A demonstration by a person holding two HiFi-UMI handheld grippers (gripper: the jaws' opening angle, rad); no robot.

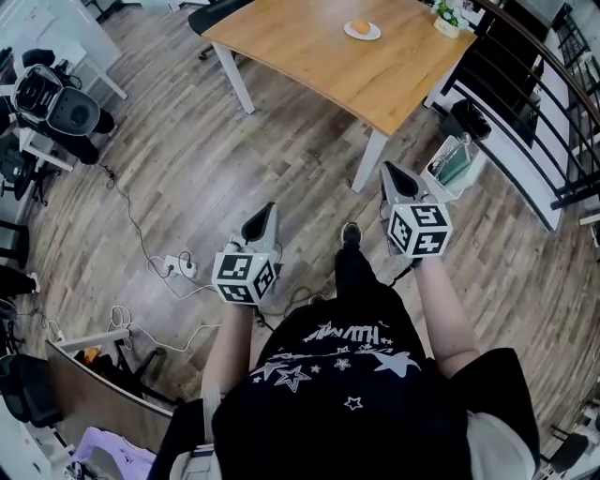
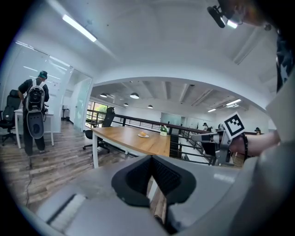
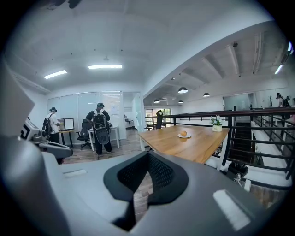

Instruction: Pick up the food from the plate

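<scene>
**two clenched grippers short of the table, food waiting on its plate**

seen from the head view, the left gripper (image 1: pixel 266 212) hangs over the plank floor (image 1: pixel 187 178) well short of the wooden table (image 1: pixel 309 56), its jaws pressed together with nothing between them. on the table's far side, well apart from both tools, a small white plate (image 1: pixel 350 34) carries the food (image 1: pixel 361 26), close to the potted plant (image 1: pixel 447 19) at the table's far right corner. the right gripper (image 1: pixel 388 171) sits nearer the table, just off its near corner and white leg (image 1: pixel 367 159), jaws likewise closed tight and empty.

the food is a single small, rounded, golden-orange piece, bun-like in shape, sitting about in the middle of the plate; its exact kind is too small to tell. it looks light and probably soft, so a hard squeeze would likely dent or tear it, and a rounded top could slip out of a shallow pinch. the safest hold looks to be across its widest middle, jaws opened first and lowered either side, closed gently. the plate seems light too and may skid on the smooth wood if nudged.
</scene>
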